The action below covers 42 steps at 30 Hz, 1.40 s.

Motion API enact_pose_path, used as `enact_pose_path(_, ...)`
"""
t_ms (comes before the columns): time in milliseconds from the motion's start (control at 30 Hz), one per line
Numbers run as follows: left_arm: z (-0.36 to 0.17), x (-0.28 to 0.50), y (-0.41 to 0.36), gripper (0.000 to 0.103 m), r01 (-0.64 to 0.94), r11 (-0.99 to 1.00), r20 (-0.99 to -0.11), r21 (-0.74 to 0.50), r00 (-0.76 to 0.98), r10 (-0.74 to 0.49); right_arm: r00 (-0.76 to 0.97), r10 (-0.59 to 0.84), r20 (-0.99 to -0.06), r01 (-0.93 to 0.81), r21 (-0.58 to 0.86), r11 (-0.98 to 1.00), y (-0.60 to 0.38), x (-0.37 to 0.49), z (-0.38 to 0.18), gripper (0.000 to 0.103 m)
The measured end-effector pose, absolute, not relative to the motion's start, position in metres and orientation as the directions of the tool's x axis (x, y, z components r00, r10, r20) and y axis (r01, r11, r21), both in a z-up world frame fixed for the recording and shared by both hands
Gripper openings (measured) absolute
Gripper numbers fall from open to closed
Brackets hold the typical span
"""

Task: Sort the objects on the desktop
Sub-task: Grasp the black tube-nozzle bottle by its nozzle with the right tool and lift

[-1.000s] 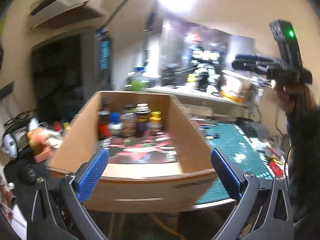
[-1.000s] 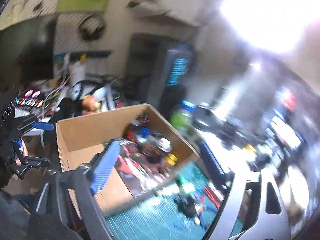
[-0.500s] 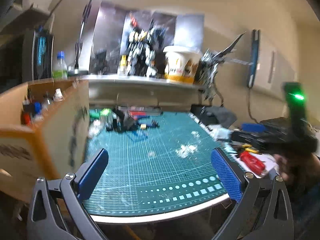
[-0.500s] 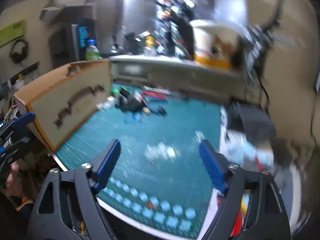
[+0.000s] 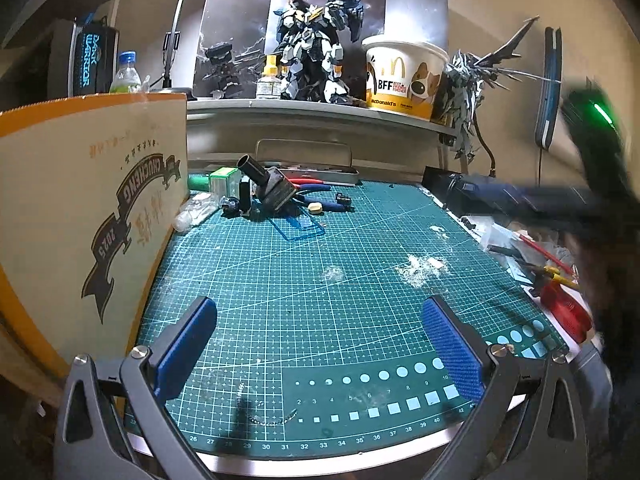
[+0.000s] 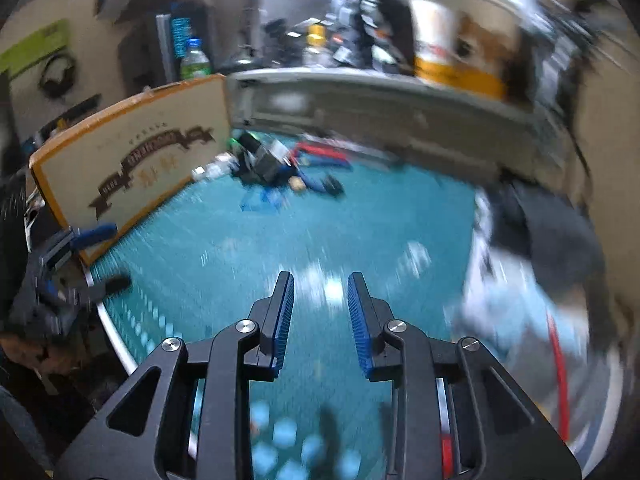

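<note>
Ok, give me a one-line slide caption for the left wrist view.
Left tongs open and empty above the green cutting mat, cardboard box at left, small clutter pile at the mat's far edge.

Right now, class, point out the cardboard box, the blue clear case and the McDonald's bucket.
Box (image 5: 80, 216), left wrist view, printed side wall.
Case (image 5: 298, 226), left wrist view, flat top.
Bucket (image 5: 402, 80), left wrist view, printed front.

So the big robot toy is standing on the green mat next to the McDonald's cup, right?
Not quite. The robot toy does stand next to the McDonald's cup, but both are on the shelf behind the green mat, not on it. The left wrist view shows this.
</note>
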<state>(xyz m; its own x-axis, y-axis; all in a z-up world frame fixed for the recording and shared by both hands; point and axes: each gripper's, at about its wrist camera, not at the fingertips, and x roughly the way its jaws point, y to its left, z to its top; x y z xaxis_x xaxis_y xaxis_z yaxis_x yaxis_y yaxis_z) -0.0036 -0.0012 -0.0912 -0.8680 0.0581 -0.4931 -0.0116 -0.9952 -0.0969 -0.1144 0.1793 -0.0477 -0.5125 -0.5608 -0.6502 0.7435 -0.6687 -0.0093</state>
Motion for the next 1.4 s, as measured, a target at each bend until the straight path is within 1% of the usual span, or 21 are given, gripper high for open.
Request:
enact_pose_path(100, -0.089, -0.003, -0.001, 0.103, 0.004, -0.997, -0.479, -0.079, -0.877, 0.034, -0.478, -0.592, -0.649, 0.819, -0.088, -0.566, 0.137, -0.146, -0.034, 0.028)
enact_pose_path(200, -0.085, -0.003, -0.002, 0.103, 0.023, -0.998, -0.471, -0.053, -0.882, 0.005, -0.435, -0.606, -0.666, 0.872, -0.143, -0.468, 0.088, -0.179, -0.029, 0.034)
enact_pose_path(233, -0.085, -0.002, -0.002, 0.103, 0.031, -0.999, -0.469, -0.04, -0.883, -0.008, -0.426, -0.609, -0.669, 0.883, -0.161, -0.441, 0.071, -0.187, -0.031, 0.039)
enact_pose_path(267, -0.085, -0.002, -0.002, 0.103, 0.036, -0.999, -0.469, -0.032, -0.883, -0.017, -0.418, -0.611, -0.673, 0.893, -0.179, -0.414, 0.053, -0.195, -0.032, 0.041)
enact_pose_path(400, -0.088, -0.002, -0.003, 0.103, 0.05, -0.999, -0.486, -0.007, -0.873, -0.04, -0.391, -0.621, -0.679, 0.915, -0.217, -0.34, -0.009, -0.211, -0.043, 0.041)
enact_pose_path(467, -0.09, -0.002, -0.004, 0.103, 0.045, -0.999, -0.502, -0.014, -0.864, -0.032, -0.382, -0.615, -0.69, 0.921, -0.229, -0.315, -0.029, -0.214, -0.052, 0.041)
enact_pose_path(600, -0.092, 0.002, -0.005, 0.103, 0.028, -0.999, -0.511, -0.027, -0.86, -0.01, -0.343, -0.613, -0.712, 0.938, -0.222, -0.267, -0.053, -0.214, -0.068, 0.037)
enact_pose_path(633, -0.092, 0.003, -0.005, 0.103, 0.022, -0.999, -0.513, -0.031, -0.859, -0.002, -0.331, -0.61, -0.72, 0.942, -0.212, -0.262, -0.054, -0.214, -0.072, 0.034)
enact_pose_path(667, -0.093, 0.003, -0.005, 0.103, 0.016, -0.999, -0.518, -0.04, -0.856, 0.007, -0.323, -0.606, -0.727, 0.944, -0.206, -0.256, -0.056, -0.213, -0.075, 0.028)
enact_pose_path(700, -0.093, 0.004, -0.005, 0.103, 0.01, -0.999, -0.522, -0.048, -0.853, 0.016, -0.316, -0.599, -0.736, 0.947, -0.204, -0.249, -0.056, -0.212, -0.077, 0.026)
enact_pose_path(833, -0.095, 0.007, -0.006, 0.103, -0.004, -0.997, -0.526, -0.078, -0.85, 0.044, -0.342, -0.568, -0.749, 0.939, -0.253, -0.232, -0.06, -0.202, -0.085, 0.025)
enact_pose_path(1033, -0.093, 0.012, -0.004, 0.103, -0.022, -0.995, -0.524, -0.093, -0.849, 0.067, -0.429, -0.493, -0.757, 0.903, -0.379, -0.203, -0.084, -0.196, -0.095, 0.028)
enact_pose_path(1133, -0.092, 0.014, -0.004, 0.103, -0.028, -0.995, -0.519, -0.095, -0.851, 0.074, -0.407, -0.486, -0.773, 0.914, -0.34, -0.224, -0.088, -0.202, -0.09, 0.027)
enact_pose_path(1267, -0.092, 0.017, -0.004, 0.103, -0.037, -0.994, -0.517, -0.107, -0.852, 0.087, -0.379, -0.513, -0.77, 0.92, -0.252, -0.3, -0.073, -0.214, -0.072, 0.02)
enact_pose_path(1400, -0.089, 0.023, -0.005, 0.103, -0.047, -0.992, -0.505, -0.113, -0.857, 0.098, -0.278, -0.585, -0.762, 0.931, -0.065, -0.358, -0.031, -0.222, -0.052, 0.02)
